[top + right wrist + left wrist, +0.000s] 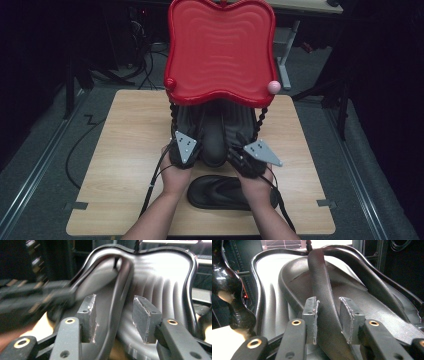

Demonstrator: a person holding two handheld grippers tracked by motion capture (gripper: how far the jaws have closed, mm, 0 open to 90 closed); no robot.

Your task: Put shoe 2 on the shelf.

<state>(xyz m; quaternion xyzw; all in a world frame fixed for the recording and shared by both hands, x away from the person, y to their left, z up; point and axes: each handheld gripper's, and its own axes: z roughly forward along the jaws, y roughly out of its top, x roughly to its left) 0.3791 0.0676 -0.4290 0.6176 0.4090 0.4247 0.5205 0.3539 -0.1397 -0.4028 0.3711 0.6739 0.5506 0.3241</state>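
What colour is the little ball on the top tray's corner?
Pink; the ball sits on the red tray, best seen in the high view.

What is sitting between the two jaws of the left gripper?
A black sandal strap runs up between the jaws of the left gripper, seen in the left gripper view.

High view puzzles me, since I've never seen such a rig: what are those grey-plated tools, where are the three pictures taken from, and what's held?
A person's hands each hold a hand-operated gripper. One camera looks down from above; the other two ride on the grippers. On the wooden table stands a red tray with a black tray beneath it. One black sandal lies on the table, another in the black tray. The left gripper fingers appear to pinch its strap; the right gripper fingers stand open around it.
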